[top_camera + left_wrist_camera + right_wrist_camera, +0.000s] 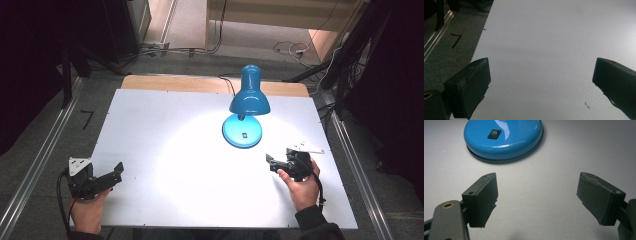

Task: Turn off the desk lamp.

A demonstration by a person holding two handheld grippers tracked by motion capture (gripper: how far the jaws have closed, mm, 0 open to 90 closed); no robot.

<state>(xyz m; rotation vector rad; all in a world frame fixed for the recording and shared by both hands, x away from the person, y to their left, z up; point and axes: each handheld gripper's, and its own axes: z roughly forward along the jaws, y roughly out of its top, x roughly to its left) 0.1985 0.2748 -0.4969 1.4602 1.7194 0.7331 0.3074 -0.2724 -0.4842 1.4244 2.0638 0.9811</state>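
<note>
Two grippers sit low over a white table [150,115], jaws wide and empty. Right gripper [537,192] faces the blue lamp [246,107] standing far right of centre; left gripper [118,173] rests near left.

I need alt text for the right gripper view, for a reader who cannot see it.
Open black tongs point at the round blue lamp base, which carries a small black rocker switch. The base sits on a white table, apart from the tongs.
</note>
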